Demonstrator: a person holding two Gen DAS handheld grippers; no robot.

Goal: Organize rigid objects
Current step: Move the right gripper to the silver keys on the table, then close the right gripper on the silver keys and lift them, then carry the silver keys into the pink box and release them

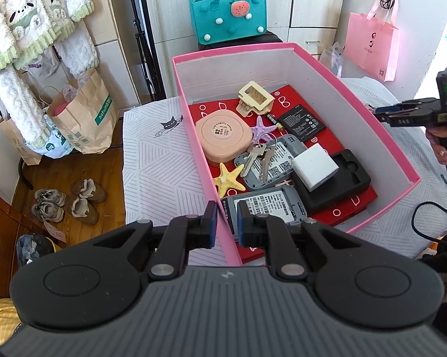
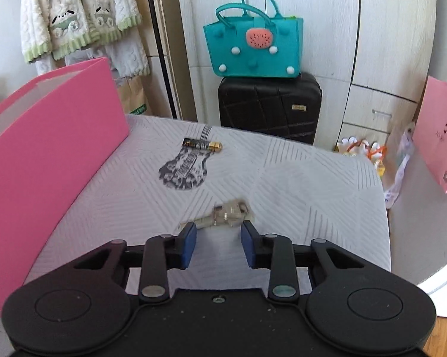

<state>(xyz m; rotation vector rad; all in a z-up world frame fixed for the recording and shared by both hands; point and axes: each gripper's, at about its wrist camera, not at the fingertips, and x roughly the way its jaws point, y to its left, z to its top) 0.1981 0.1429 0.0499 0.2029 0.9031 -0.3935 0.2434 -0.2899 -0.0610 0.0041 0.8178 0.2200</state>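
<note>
The left gripper point(image 1: 227, 223) clamps its fingers on the near wall of the pink box point(image 1: 193, 136). The right gripper point(image 2: 219, 239) has its fingers apart beside blurred keys point(image 2: 229, 212) on the desk point(image 2: 297, 178); open cloth surrounds them. Farther off lies a battery point(image 2: 202, 144). Inside the box are starfish point(image 1: 228, 180), a compact point(image 1: 222, 138), and a charger point(image 1: 314, 166).

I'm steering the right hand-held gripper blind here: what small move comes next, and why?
Probably ease the right hand-held gripper slightly forward and down, then close. Its blue pads stand apart just short of the keys, which lie flat on the tablecloth and are not yet between them. The left hand-held gripper pinches the pink box wall, so the box looks steadied for a drop-in.
</note>
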